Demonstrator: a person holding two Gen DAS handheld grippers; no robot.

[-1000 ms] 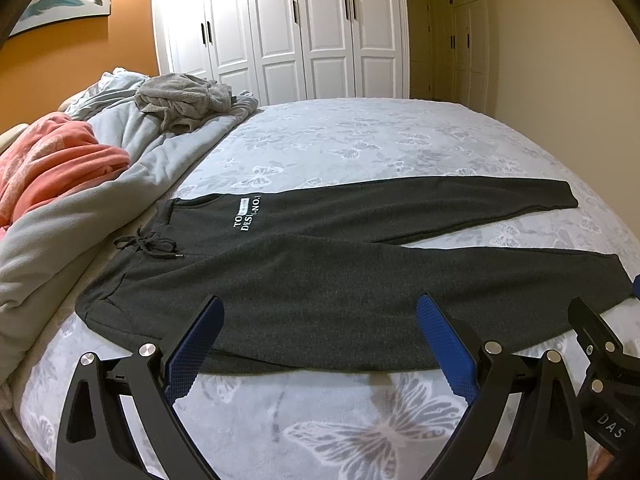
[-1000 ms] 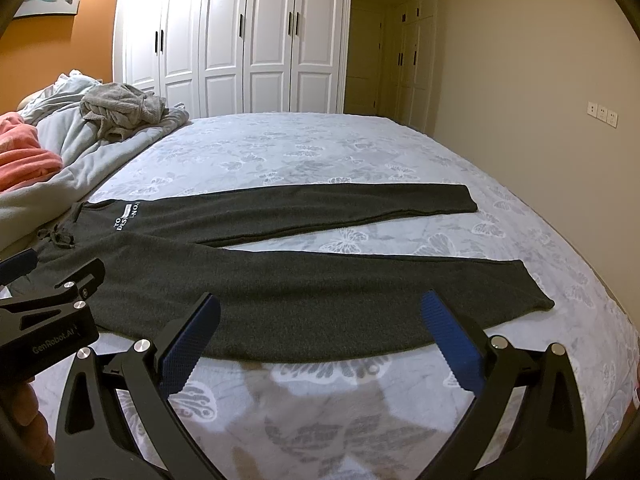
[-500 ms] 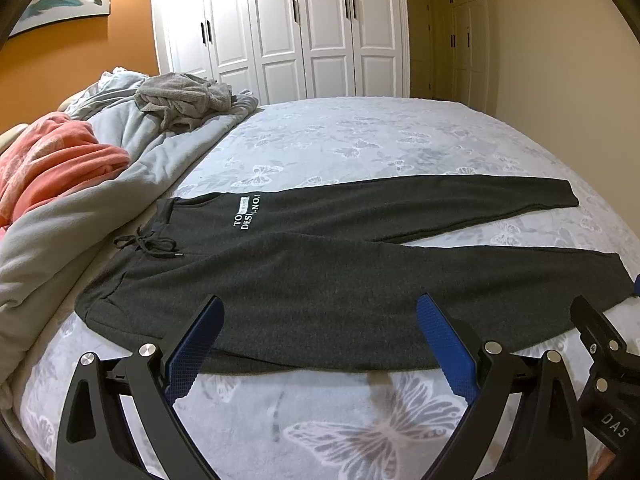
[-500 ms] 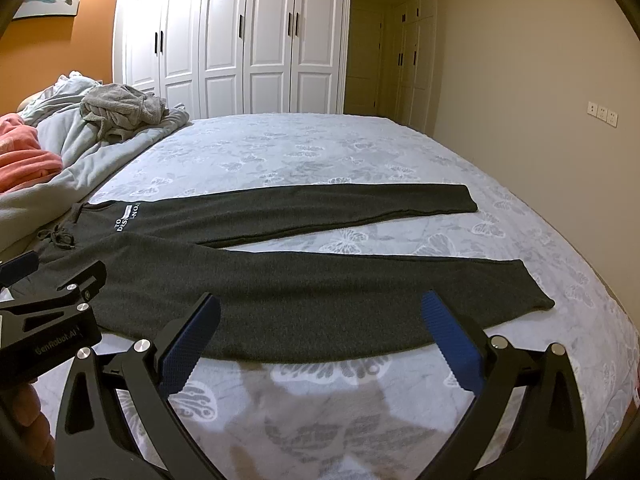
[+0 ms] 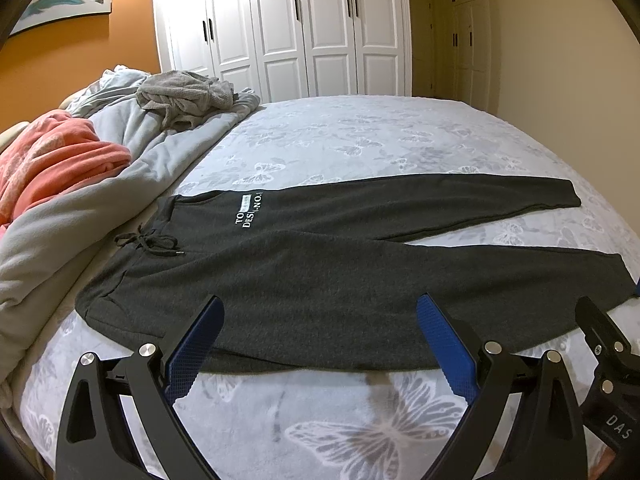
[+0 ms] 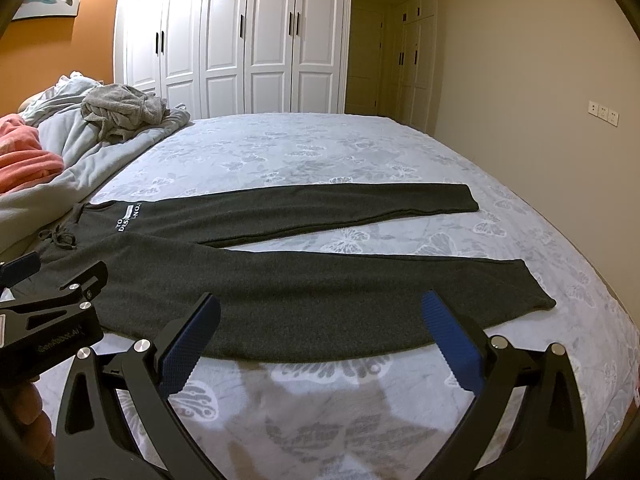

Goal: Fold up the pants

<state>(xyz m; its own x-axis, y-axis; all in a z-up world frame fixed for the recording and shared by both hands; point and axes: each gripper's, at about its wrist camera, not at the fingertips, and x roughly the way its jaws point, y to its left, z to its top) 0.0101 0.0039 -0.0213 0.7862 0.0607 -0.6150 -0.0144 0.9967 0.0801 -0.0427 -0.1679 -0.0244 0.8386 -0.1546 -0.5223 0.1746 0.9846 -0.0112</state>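
Dark grey sweatpants (image 5: 320, 272) lie flat on the bed, waistband with drawstring (image 5: 150, 242) at the left, both legs spread out to the right. They also show in the right wrist view (image 6: 320, 280). My left gripper (image 5: 318, 340) is open and empty, hovering just before the near edge of the near leg, toward the waist end. My right gripper (image 6: 320, 336) is open and empty, before the same near edge, toward the cuff (image 6: 536, 292). Each gripper shows at the edge of the other's view.
The bed (image 5: 360, 136) has a pale butterfly-print cover. A heap of grey bedding (image 5: 120, 168), a pink blanket (image 5: 52, 160) and a grey garment (image 5: 184, 96) lie at the left. White wardrobe doors (image 5: 304, 28) stand behind; a wall (image 6: 540, 80) is to the right.
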